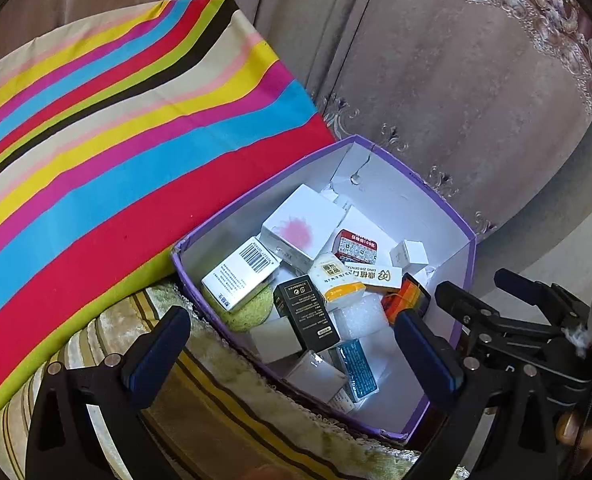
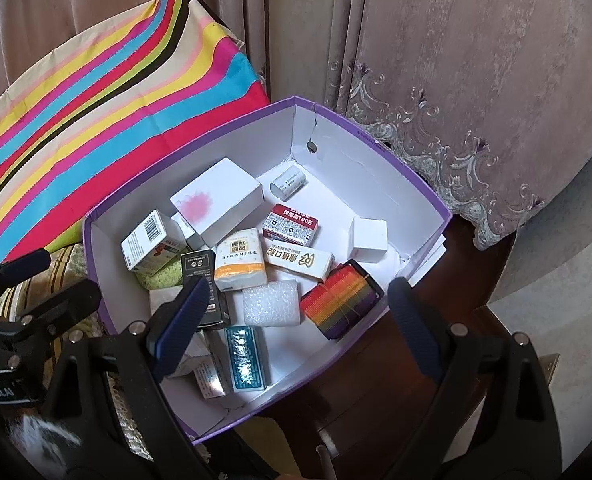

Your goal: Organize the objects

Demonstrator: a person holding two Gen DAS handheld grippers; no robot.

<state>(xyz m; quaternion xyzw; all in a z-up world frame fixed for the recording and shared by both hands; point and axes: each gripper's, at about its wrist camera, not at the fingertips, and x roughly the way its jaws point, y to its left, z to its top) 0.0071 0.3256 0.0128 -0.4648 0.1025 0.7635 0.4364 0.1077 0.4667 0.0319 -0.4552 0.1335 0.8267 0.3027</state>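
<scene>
A purple cardboard box (image 2: 409, 184) with a matt white paper lining holds small paperboard cartons. One black carton (image 2: 200, 268) looks matt; a teal packet (image 2: 248, 360) is glossy, wrapped in shiny film. A white foam block (image 2: 271, 303) has a rough, bubbled surface. A rainbow-striped ribbed item (image 2: 341, 300) looks woven. The striped cushion (image 1: 108, 140) is smooth cloth. The curtain (image 2: 475, 80) is velvety fabric with raised embroidery. Dark wood (image 2: 435, 292), polished and glossy, shows beside the box. The tongs (image 2: 296, 320) are matt black plastic with blue rubbery pads (image 2: 184, 320).

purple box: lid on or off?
Off. The purple box is open-topped: its white inner walls and the small boxes inside, like the black carton, show from above. No lid in view.
</scene>
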